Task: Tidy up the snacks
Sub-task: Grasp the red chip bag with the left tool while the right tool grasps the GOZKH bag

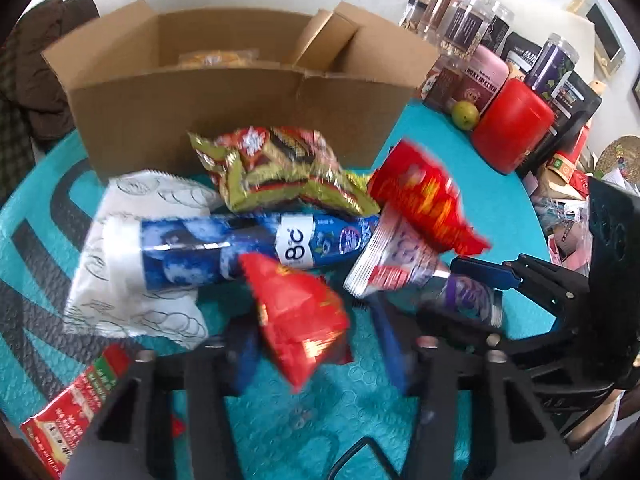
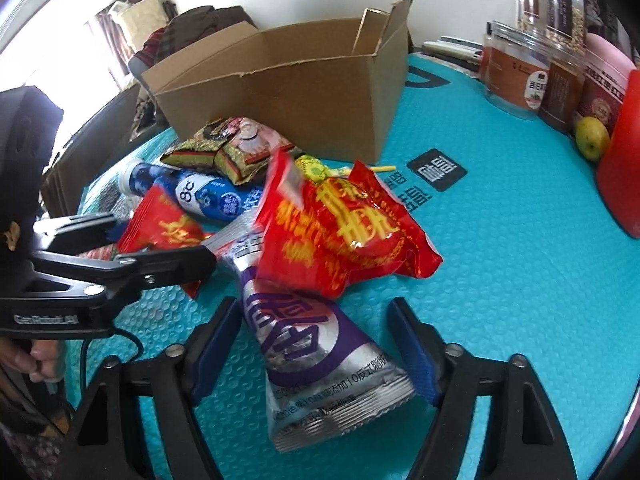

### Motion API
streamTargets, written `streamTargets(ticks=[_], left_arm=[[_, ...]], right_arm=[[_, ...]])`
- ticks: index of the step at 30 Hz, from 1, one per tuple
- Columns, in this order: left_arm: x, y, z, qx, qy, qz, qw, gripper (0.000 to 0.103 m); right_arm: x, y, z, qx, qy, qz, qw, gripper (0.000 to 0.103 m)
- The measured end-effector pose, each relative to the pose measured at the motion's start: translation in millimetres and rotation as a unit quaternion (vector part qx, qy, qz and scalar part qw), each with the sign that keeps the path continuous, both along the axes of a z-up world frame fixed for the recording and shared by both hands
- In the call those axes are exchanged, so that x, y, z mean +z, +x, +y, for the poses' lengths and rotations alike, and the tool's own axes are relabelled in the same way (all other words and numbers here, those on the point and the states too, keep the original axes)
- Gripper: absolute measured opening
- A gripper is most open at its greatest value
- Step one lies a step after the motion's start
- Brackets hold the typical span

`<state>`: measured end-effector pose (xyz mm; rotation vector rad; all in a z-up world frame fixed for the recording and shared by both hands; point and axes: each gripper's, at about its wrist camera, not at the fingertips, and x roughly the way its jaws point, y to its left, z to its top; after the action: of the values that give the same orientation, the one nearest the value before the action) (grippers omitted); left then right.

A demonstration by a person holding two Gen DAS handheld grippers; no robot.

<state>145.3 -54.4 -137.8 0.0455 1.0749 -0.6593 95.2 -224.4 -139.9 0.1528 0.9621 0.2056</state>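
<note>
With our left tool (image 1: 316, 344) clamped on a small red packet (image 1: 298, 316) and our right tool (image 2: 316, 344) open astride the silver-purple pouch (image 2: 316, 360), pickup is underway; next, we judge, comes lifting toward the cardboard box (image 1: 240, 120) ahead.

glossy foil packet (image 2: 320, 364), matt cardboard box (image 2: 288, 108)

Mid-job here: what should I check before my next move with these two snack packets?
1. Right gripper straddles the silver-purple packet, jaws open: ok.
2. Silver-purple packet free to lift: not ok; the large red bag lies across its far end.
3. Left gripper pinching the small red packet: cannot tell; blurred.
4. Cardboard box open, with room inside: ok.
</note>
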Motion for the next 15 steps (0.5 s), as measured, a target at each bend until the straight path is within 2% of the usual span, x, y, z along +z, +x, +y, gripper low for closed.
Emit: streamTargets(ticks=[1, 7, 15], left_arm=[[-1.9, 0.5, -0.1, 0.002, 0.002, 0.002, 1.0000, 0.032], [0.1, -5.5, 4.9, 0.000, -0.005, 0.007, 1.0000, 0.031], [11.2, -30.1, 12.5, -0.002, 0.010, -0.014, 0.9998, 0.031]], right_arm=[[0.3, -1.0, -1.5, -0.002, 0.007, 0.000, 1.000, 0.058], [4.7, -8.4, 5.5, 0.002, -0.009, -0.008, 1.000, 0.042], [7.5, -28.8, 7.3, -0.012, -0.013, -0.006, 1.000, 0.037]])
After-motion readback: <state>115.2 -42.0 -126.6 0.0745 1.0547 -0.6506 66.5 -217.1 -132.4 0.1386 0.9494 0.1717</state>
